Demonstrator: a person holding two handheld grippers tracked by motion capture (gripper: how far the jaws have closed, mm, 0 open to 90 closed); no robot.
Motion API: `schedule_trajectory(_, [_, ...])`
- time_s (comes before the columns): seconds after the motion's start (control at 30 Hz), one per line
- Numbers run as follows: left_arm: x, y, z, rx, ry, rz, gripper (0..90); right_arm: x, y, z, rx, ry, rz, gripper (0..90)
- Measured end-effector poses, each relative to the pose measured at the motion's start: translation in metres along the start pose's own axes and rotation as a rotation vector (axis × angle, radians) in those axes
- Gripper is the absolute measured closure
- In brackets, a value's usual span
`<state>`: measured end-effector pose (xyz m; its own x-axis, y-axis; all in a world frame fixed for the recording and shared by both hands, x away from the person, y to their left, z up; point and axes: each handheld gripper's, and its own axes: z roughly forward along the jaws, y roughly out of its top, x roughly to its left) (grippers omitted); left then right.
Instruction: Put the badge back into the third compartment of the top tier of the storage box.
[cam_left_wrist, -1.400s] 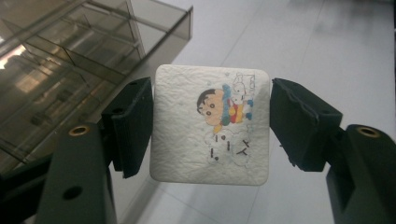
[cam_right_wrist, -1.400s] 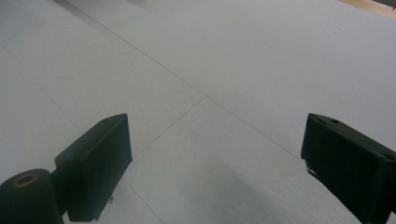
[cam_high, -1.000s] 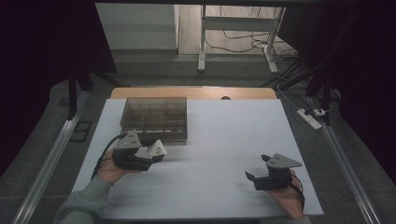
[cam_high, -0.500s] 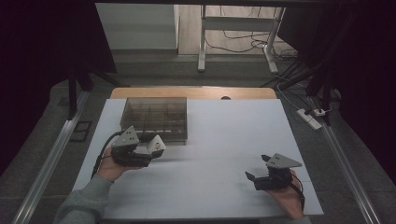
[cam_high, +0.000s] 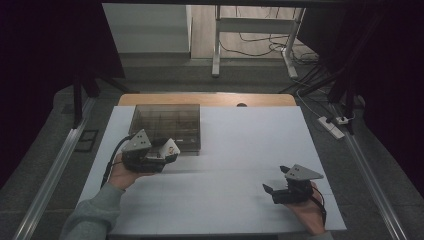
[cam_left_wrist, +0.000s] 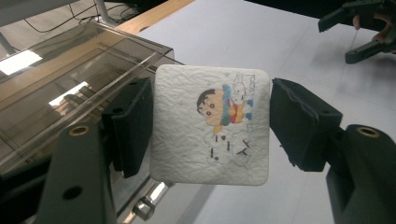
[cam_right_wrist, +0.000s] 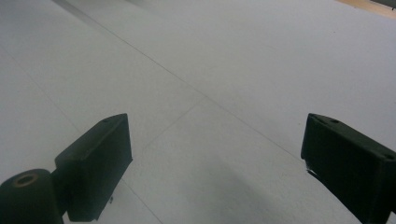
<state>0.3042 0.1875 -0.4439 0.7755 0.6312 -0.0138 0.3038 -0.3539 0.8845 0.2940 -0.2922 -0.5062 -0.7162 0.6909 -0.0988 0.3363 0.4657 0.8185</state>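
Left gripper (cam_left_wrist: 210, 126) clamps white cartoon-print pack (cam_left_wrist: 210, 126) edgewise beside smoked plastic box (cam_high: 167, 125), right gripper (cam_right_wrist: 219, 172) apart over tabletop (cam_high: 240, 150); soft pack could buckle and slip if squeezed.

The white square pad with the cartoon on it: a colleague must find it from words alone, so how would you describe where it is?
Start at the smoky clear compartment box at the far left of the white table. Just in front of it, the left gripper holds a white square pad between its black jaws. A colourful cartoon child printed on it sets it apart.
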Motion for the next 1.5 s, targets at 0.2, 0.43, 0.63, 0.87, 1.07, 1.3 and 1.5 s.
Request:
schedule_trajectory(0.2, [0.004,0.002,0.001,-0.005,0.015,-0.011,32.9,0.0,0.0,0.0,-0.003,-0.003,-0.001,8.2])
schedule_trajectory(0.43, [0.01,0.006,0.003,-0.02,0.029,-0.03,32.9,0.0,0.0,0.001,-0.002,-0.002,-0.001,8.2])
schedule_trajectory(0.63, [0.012,0.009,0.011,-0.01,0.035,-0.026,32.9,0.0,0.0,0.0,-0.001,-0.004,0.0,8.2])
schedule_trajectory(0.87, [0.013,0.014,0.021,-0.01,0.026,-0.028,32.9,0.0,0.0,0.001,0.001,-0.004,-0.002,8.2])
schedule_trajectory(1.07, [0.016,0.017,0.029,-0.013,0.017,-0.035,32.9,0.0,0.0,0.001,0.002,-0.002,-0.001,8.2])
schedule_trajectory(1.3, [0.018,0.019,0.04,-0.002,0.014,-0.039,32.9,0.0,0.0,0.001,0.002,-0.001,-0.002,8.2])
schedule_trajectory(1.5, [0.021,0.021,0.048,0.002,0.01,-0.047,32.8,0.0,0.0,0.001,0.002,-0.001,-0.001,8.2])
